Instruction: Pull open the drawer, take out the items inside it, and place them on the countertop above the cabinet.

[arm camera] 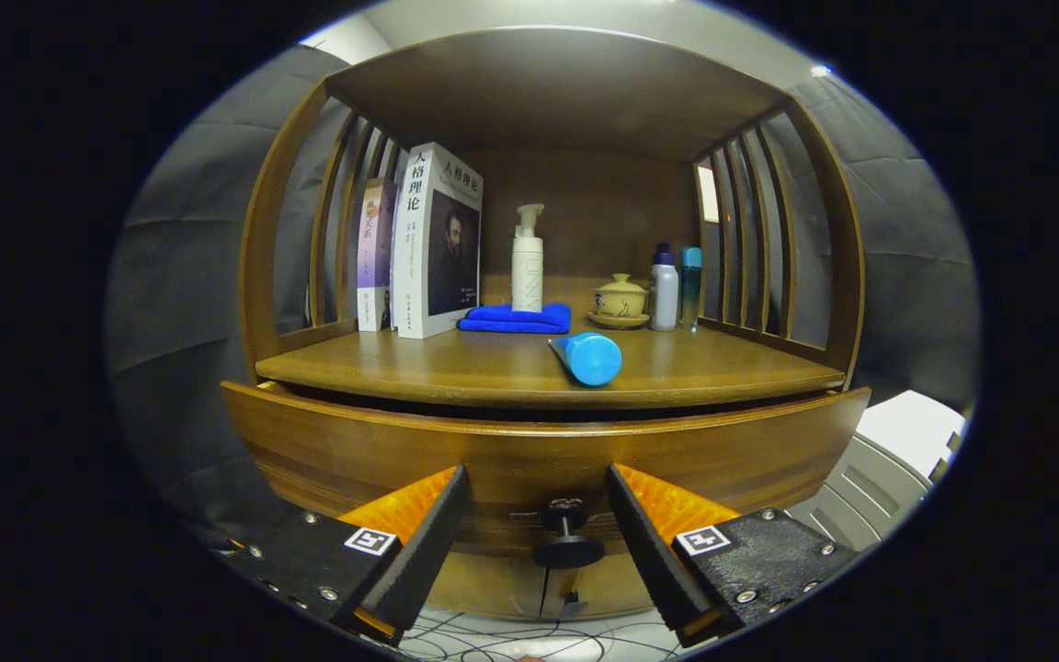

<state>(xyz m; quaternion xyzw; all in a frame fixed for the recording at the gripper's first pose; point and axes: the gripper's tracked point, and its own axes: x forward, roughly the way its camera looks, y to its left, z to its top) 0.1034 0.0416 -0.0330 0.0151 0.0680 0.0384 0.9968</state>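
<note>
While the fingers [539, 538] stand spread apart, the knob [567, 541] sits in the gap between them, touched by neither. That dark round knob juts from the front of the drawer [382, 450], whose curved wooden face runs just behind the fingers. Whether the drawer is pulled out at all is hard to tell, and its inside is hidden. Directly above the knob lies the surface [456, 368], and on it, near the front edge, a blue tube [587, 357] lies on its side. Farther back from the knob a folded blue cloth [517, 318] lies with a white pump bottle [528, 260] upright just behind it. Left of the cloth two books [427, 244] stand on end. Right of the cloth sits a lidded yellow cup [620, 301] on a saucer, then a white bottle [664, 290] and a teal bottle [691, 280] side by side.
</note>
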